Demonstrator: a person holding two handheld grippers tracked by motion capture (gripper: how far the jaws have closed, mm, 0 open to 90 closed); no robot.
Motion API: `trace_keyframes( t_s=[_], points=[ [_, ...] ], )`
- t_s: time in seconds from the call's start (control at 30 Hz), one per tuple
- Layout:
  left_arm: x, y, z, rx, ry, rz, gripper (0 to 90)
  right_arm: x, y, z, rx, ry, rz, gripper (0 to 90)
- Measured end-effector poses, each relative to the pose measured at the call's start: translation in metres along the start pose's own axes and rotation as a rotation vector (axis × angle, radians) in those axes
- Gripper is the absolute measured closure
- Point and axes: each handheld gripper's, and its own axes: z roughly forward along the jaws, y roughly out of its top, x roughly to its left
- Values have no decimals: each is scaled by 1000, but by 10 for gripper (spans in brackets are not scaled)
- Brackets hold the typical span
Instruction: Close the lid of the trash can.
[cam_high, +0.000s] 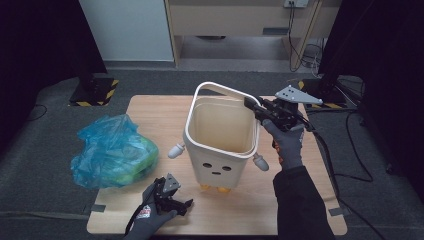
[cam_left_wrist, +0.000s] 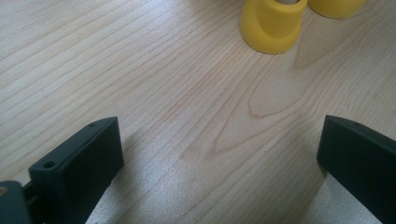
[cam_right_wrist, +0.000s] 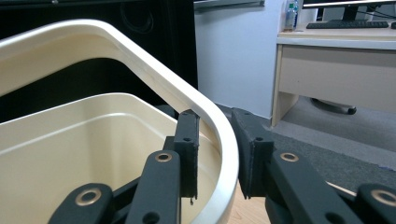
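Note:
A cream bin (cam_high: 220, 150) with a small face and yellow feet (cam_left_wrist: 273, 25) stands upright in the middle of the wooden table (cam_high: 150, 115). Its hoop handle (cam_high: 220, 89) is raised above the rim. My right gripper (cam_high: 252, 105) reaches in from the right, and its jaws are shut on the handle (cam_right_wrist: 140, 60) near the right corner, one pad inside and one outside. The bin's inside (cam_right_wrist: 70, 140) looks empty. My left gripper (cam_high: 182, 205) rests low at the table's front, left of the bin. It (cam_left_wrist: 219, 154) stands open over bare wood with nothing between its jaws.
A crumpled blue plastic bag (cam_high: 112, 150) with something green inside lies on the table's left part. Small white knobs stick out from the bin's sides (cam_high: 176, 150). Dark stands and cables are on the floor behind the table.

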Motion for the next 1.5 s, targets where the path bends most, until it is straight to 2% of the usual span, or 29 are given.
trace_keyframes(
  t_s=[0.53, 0.7, 0.8, 1.17, 1.5],
  points=[
    [0, 0, 0, 10, -2, 1, 0, -4, -4, -7, -26, 14, 3, 645],
    [0, 0, 0, 10, -2, 2, 0, -4, -6, -8, -36, 29, 14, 715],
    [0, 0, 0, 10, -2, 1, 0, -4, -5, -8, -39, 37, 16, 723],
    [0, 0, 0, 0, 1, 3, 0, -7, 11, -9, -9, 72, 62, 731],
    [0, 0, 0, 0, 1, 3, 0, -6, 14, -2, 29, 61, 59, 721]
  ],
)
